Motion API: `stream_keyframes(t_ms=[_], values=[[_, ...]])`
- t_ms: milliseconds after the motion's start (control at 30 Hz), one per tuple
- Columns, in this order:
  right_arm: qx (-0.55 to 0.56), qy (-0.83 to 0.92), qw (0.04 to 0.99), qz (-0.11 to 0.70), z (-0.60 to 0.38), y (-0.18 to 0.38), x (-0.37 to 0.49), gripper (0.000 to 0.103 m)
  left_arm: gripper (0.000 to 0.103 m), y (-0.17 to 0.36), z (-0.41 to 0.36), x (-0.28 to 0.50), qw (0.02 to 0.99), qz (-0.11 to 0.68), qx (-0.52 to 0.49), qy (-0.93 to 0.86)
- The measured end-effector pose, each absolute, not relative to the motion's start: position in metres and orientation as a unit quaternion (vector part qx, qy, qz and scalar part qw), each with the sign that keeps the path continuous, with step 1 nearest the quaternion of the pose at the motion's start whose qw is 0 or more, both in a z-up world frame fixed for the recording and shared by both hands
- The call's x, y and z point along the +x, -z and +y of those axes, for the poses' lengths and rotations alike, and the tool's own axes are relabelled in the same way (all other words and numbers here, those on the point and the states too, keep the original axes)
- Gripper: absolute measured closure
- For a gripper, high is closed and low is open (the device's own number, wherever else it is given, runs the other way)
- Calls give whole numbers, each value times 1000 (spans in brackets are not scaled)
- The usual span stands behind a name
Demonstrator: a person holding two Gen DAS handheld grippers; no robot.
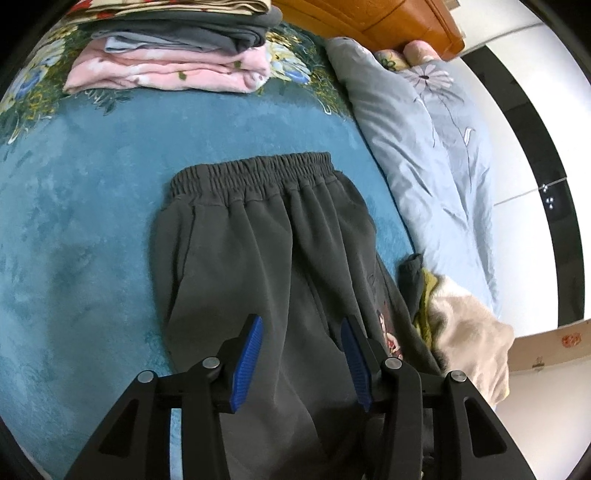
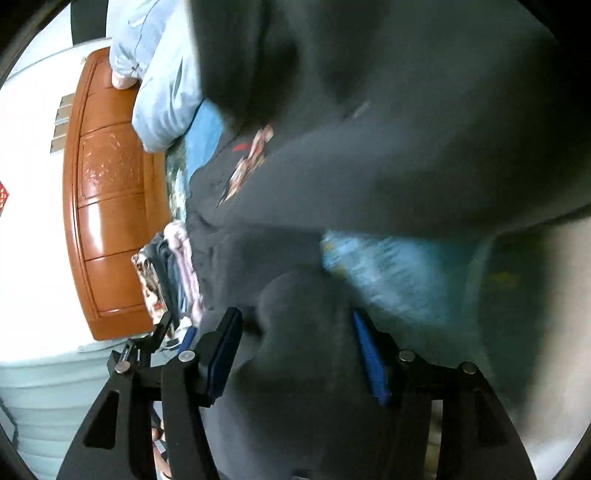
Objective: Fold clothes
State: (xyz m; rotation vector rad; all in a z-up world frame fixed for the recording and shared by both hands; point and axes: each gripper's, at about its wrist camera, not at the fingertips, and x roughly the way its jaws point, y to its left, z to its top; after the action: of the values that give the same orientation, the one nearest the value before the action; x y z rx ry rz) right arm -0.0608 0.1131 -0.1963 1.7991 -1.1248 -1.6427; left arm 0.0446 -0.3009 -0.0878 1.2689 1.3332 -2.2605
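Dark grey trousers [image 1: 258, 236] with an elastic waistband lie flat on a teal blanket [image 1: 92, 221], waistband pointing away from me. My left gripper [image 1: 303, 339] hovers open over the trouser legs, its blue pads [image 1: 251, 354] spread wide on either side of the cloth. In the blurred right wrist view, my right gripper [image 2: 297, 350] is open too, with a bulge of dark grey cloth [image 2: 306, 332] between its fingers. A dark garment with a printed picture [image 2: 251, 158] fills the upper part of that view. The left gripper [image 2: 159, 332] shows at the left there.
A stack of folded clothes [image 1: 166, 55] sits at the far end of the bed, in front of a wooden headboard [image 1: 369, 18]. A light blue duvet [image 1: 424, 147] runs along the right. A beige garment [image 1: 469, 332] and the printed dark garment [image 1: 388, 332] lie beside the trousers.
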Motion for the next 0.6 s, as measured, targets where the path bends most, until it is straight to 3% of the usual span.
stream_keyframes(t_ms=[100,267,433,500,600], values=[[654,623,225,-364,103,173,-56,94,55,90,-305,46,116,464,431,765],[579,710,218,-337,159,98,-21,94,55,93,-307,47,109,474,430,761],[451,848,52,-275,258,17,48,94,54,94,-311,50,98,498,421,752],[467,844,-19,-261,297,24,67,94,52,98,-317,54,94,523,414,739],[515,789,-71,-327,330,69,88,94,52,110,-338,62,91,586,402,698]])
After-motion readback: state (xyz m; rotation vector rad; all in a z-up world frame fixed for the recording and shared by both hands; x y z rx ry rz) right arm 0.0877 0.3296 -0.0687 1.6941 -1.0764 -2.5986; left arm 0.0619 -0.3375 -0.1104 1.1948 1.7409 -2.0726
